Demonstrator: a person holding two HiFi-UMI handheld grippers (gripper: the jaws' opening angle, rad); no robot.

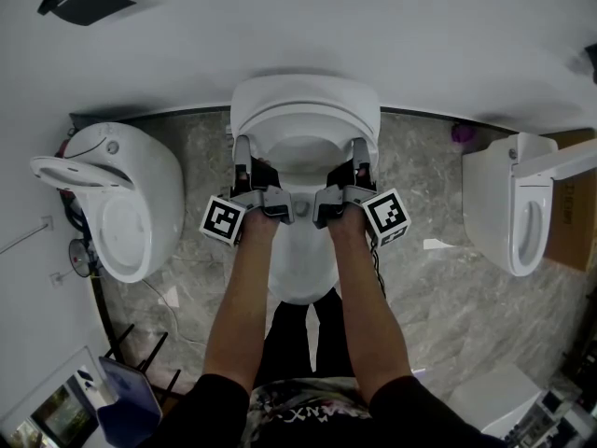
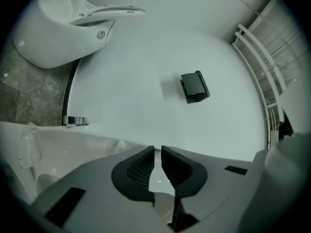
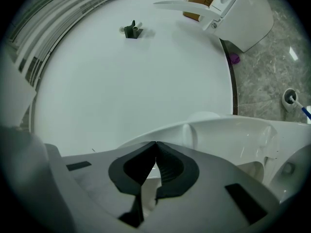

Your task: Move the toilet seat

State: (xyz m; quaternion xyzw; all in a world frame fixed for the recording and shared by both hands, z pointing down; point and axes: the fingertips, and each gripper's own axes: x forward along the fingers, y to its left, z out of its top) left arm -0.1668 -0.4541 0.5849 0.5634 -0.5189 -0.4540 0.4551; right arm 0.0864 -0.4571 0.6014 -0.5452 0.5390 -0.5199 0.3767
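The middle toilet [image 1: 305, 269] stands against the white wall, and its white seat and lid [image 1: 305, 110] look raised at the back. My left gripper [image 1: 244, 170] reaches level along the seat's left side and my right gripper [image 1: 360, 170] along its right side. In the left gripper view the dark jaws [image 2: 157, 150] stand almost together with a thin slit, and I make out nothing clamped between them; a white rim [image 2: 43, 149] lies low at the left. In the right gripper view the jaws [image 3: 155, 143] meet at their tips, with the white seat [image 3: 228, 132] curving beside them at the right.
A second toilet [image 1: 121, 203] with a half-raised lid stands at the left, a third [image 1: 508, 203] at the right beside a cardboard box [image 1: 571, 215]. A black holder [image 2: 194, 86] hangs on the wall. A toilet brush [image 3: 290, 98] stands on the marble floor [image 1: 438, 278].
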